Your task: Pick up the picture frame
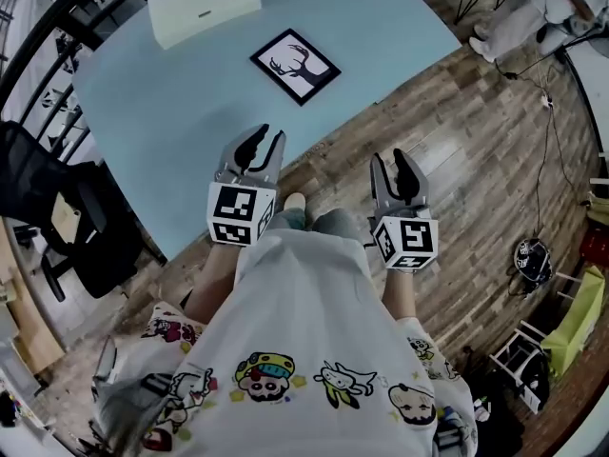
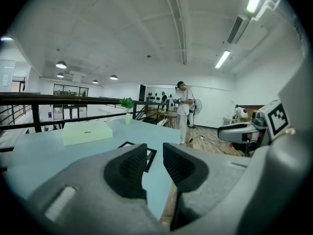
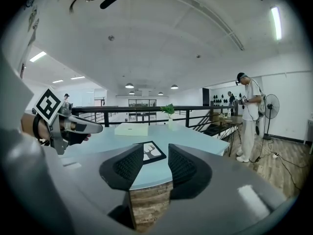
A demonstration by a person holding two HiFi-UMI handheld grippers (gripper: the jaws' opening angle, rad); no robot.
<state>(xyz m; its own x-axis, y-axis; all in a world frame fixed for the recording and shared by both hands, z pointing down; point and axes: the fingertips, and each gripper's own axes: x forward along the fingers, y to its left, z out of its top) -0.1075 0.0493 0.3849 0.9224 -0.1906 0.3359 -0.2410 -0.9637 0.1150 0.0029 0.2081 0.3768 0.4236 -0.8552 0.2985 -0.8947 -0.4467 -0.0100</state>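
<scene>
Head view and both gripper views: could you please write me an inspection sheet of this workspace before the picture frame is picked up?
Surface: light blue table, standing on a wooden floor.
Job's things: picture frame with a deer picture, lying flat on the table, untouched.
Clutter: white box beyond the frame; small green plant at the table's far side.
Grippers: left gripper and right gripper both open, nothing between the jaws, both short of the frame.
Cables: one thin cable across the floor at right.
Surroundings: black chair at left, dark railing, a person standing in the background.
</scene>
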